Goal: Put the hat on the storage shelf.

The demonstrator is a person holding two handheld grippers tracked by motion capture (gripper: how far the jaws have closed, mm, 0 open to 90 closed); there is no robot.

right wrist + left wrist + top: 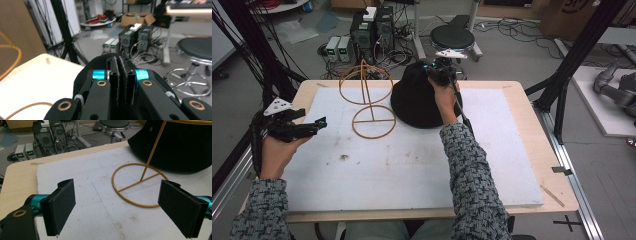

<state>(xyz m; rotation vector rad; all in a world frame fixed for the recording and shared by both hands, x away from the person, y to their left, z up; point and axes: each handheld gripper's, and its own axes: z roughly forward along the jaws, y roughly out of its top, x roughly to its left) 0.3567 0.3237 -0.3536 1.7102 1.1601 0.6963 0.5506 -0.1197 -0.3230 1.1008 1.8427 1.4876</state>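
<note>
A black brimmed hat (414,100) sits on the white foam mat (412,170) at the far middle of the table. My right gripper (433,71) is at the top of its crown, jaws pressed together on the hat's fabric (98,63); the right gripper view looks along the closed gripper (119,61). Just left of the hat stands a gold wire stand (373,120), an upright stem with a ring base and a ring on top. My left gripper (321,122) hovers at the table's left edge, open and holding nothing. In its own view the left gripper (117,207) faces the stand's base (140,181) and the hat (180,145).
The mat covers most of the wooden table (539,145). Beyond the far edge stand computer towers (372,30), small power supplies (338,47) and a black round stool (452,36) among floor cables. Black frame posts (572,65) rise at the right.
</note>
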